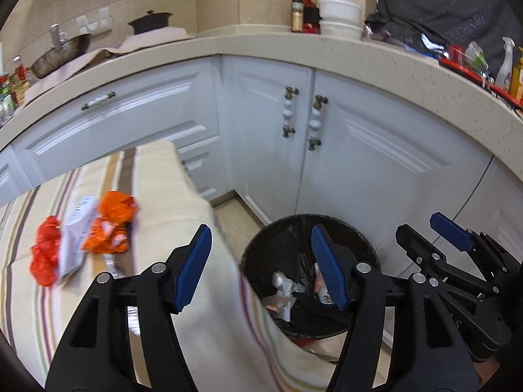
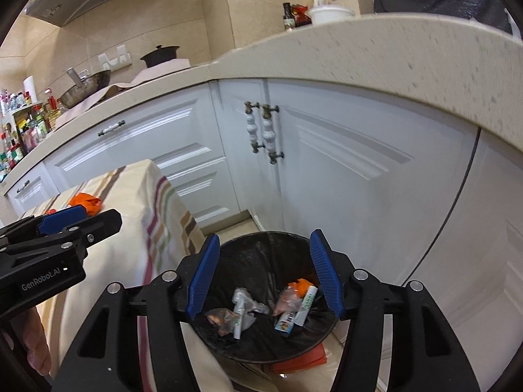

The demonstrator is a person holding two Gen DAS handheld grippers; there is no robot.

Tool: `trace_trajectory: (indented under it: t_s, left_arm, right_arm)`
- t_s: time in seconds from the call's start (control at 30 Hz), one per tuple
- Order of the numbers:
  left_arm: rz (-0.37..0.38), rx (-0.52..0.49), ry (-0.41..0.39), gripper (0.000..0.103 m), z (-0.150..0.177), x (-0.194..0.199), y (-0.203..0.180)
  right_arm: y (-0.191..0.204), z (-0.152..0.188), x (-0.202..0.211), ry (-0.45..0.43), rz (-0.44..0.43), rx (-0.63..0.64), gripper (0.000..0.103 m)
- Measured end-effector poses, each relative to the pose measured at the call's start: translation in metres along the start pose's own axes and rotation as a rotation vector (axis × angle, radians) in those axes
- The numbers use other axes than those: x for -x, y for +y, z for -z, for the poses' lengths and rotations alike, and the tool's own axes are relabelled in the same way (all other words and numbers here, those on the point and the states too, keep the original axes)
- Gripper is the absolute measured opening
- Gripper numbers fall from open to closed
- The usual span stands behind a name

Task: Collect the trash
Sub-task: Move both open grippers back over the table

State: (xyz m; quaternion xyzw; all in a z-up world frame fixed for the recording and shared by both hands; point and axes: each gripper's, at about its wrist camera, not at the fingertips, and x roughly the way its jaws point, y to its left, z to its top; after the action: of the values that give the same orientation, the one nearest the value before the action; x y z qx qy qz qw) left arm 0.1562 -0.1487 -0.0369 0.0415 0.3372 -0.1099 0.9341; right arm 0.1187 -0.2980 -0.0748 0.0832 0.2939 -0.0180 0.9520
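Both grippers are seen with jaws apart and nothing between the blue pads. The left gripper point(image 1: 261, 264) is held over the near rim of the trash bin point(image 1: 261, 235), its left pad above the striped tablecloth point(image 1: 170, 176) and its right pad above the bin's opening. The right gripper point(image 2: 264, 271) is held directly over the bin point(image 2: 235, 245), both pads framing the opening; it also shows at the right edge of the left wrist view point(image 1: 425, 235), just beside the left gripper. In the bin, lined with a black bag, dropped trash is seen below the pads: a crumpled silver wrapper point(image 2: 243, 307), a clear wrapper with orange bits point(image 2: 220, 318), a printed packet point(image 2: 287, 318) and a white-green packet point(image 2: 307, 300) with an orange scrap point(image 2: 299, 284) above them. No piece is touched by either gripper. An orange sheet point(image 2: 300, 361) lies on the floor under the bin's near side. To the left of the left gripper, well apart from its pads, uncollected trash is left on the tablecloth: a red-orange crumpled bag point(image 1: 45, 254), a white wrapper point(image 1: 76, 235) and an orange snack packet point(image 1: 111, 228), all touching in one cluster. Behind the bin, white cabinet doors point(image 1: 359, 163) with beaded handles point(image 1: 289, 112) are seen. Farther back, a beige countertop point(image 1: 261, 45) carries a dark bottle point(image 1: 297, 9), white bowls point(image 1: 340, 16) and a wok point(image 1: 62, 54); its far end is blurred.
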Motion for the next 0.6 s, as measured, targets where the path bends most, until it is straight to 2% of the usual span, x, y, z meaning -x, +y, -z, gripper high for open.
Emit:
trace_trajectory:
  t_s: [0.27,0.6]
  left_arm:
    - [-0.075,0.077,-0.034,0.062,0.013,0.041,0.055]
    - [-0.228,0.197,-0.026,0.062,0.047,0.080,0.144]
  right_arm:
    - [0.045,-0.004,0.014,-0.015,-0.074,0.043,0.058]
    - [0.125,0.002,0.016,0.008,-0.206,0.144,0.059]
